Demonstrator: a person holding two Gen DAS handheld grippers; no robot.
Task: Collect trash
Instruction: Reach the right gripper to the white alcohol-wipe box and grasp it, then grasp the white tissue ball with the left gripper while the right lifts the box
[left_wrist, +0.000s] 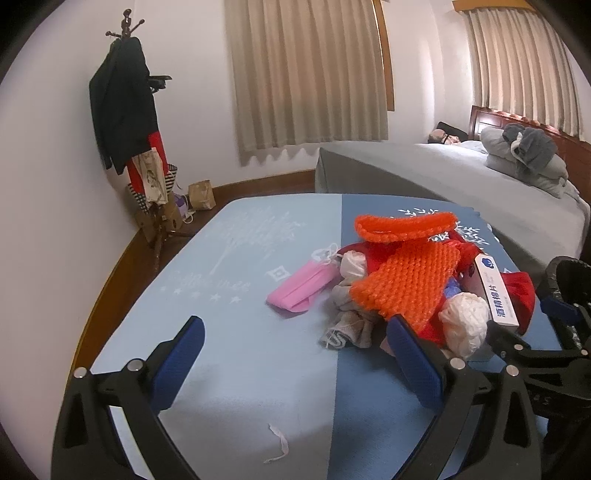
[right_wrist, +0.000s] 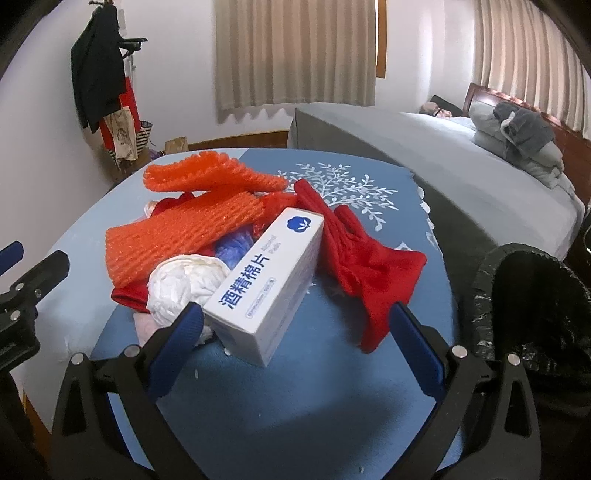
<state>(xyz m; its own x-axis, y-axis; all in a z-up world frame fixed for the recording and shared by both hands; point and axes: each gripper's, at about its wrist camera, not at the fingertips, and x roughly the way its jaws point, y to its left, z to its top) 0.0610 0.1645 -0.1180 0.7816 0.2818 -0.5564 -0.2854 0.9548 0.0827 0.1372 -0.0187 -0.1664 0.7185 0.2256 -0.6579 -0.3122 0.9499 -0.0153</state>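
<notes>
- The left wrist view alone shows a pink face mask lying flat on the pale half of the table, just left of the trash pile, and a grey crumpled cloth at the pile's near edge; a thin white scrap lies alone close to the camera.
- The right wrist view alone shows the red glove in full, spread on the darker blue half of the cloth-covered table with its fingers pointing away, and the open mouth of the bin lined with a black crinkled bag just off the table's right edge (only a sliver of it appears in the other view).
- Both views show the pile: two orange foam nets with a bumpy mesh texture, a white crumpled plastic wad, and a white rectangular box with blue print resting tilted on top of the heap.
- The left gripper hovers over the table with its blue ribbed fingers spread wide, holding nothing; the right-hand finger sits just in front of the pile.
- The right gripper is likewise wide apart and empty; its fingers flank the box's near end, one close beside the white wad, the other near the glove's cuff (contact cannot be told).
- A grey bed and beige pleated curtains stand behind.
</notes>
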